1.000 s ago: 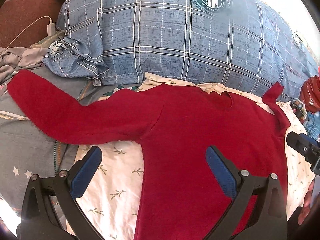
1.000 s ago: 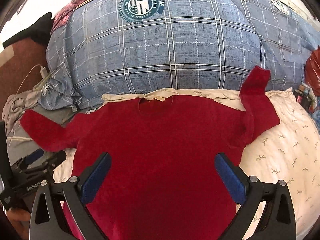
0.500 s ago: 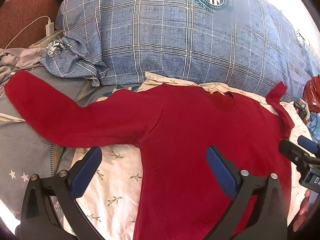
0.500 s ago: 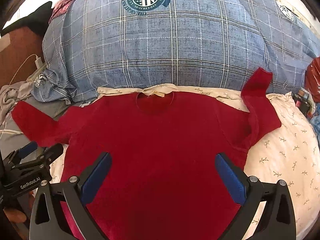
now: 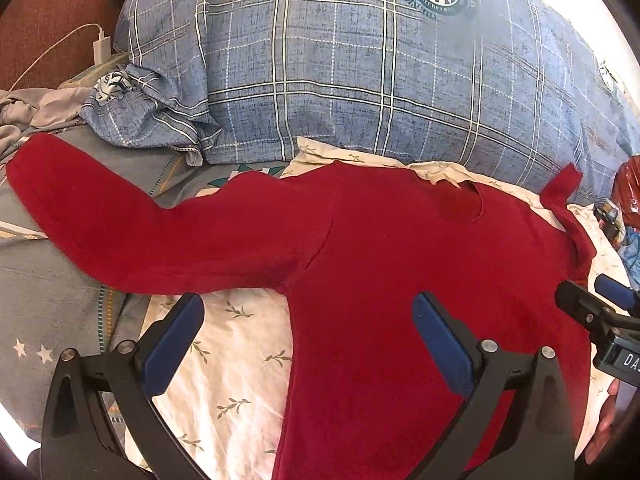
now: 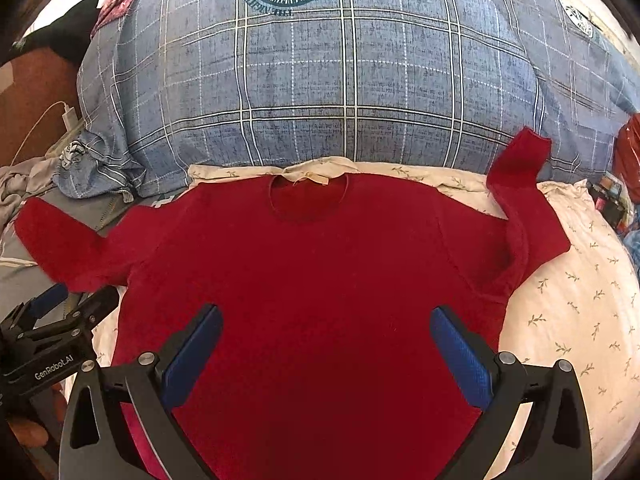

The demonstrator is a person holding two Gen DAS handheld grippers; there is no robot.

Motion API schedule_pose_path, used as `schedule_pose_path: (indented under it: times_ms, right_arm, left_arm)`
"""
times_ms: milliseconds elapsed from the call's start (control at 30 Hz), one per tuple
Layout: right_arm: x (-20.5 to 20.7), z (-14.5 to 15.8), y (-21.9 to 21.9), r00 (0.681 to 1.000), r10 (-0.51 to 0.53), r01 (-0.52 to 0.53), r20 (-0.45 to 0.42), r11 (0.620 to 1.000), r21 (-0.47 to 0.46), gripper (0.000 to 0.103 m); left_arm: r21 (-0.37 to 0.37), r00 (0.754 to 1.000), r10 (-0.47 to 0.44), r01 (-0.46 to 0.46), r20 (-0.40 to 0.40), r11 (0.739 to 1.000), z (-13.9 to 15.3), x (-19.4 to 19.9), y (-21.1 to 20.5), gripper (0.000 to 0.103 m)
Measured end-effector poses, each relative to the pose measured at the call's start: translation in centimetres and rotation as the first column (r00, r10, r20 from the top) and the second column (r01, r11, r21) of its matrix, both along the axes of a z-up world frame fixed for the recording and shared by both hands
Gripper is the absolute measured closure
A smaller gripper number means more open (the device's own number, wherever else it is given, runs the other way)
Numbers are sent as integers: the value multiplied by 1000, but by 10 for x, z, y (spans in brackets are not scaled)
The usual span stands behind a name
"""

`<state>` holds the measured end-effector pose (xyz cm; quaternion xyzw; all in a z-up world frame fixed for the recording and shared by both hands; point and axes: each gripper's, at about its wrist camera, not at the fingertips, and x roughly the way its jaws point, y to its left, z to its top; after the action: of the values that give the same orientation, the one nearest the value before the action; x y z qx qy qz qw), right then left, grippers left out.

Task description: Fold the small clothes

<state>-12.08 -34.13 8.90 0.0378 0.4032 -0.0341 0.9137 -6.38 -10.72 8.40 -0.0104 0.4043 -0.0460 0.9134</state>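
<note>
Your left gripper (image 5: 306, 330) and right gripper (image 6: 326, 340) both hover spread wide, pinching nothing, over one red sweater (image 6: 320, 280) lying flat on the floral sheet (image 6: 580, 300), two sleeves out.

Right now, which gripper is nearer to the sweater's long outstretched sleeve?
Left. The left gripper hovers open just below the outstretched sleeve, near the armpit. The right gripper hovers open over the sweater's body, further from that sleeve.
</note>
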Motion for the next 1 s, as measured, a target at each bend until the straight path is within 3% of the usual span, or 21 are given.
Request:
schedule_pose_path:
  times_ms: [1000]
  right_arm:
    - [5,-12,9,999,22,-23,-30,1000,-9,0]
  left_arm:
    - [9,999,36,-36,17,999,-1,1,14,0]
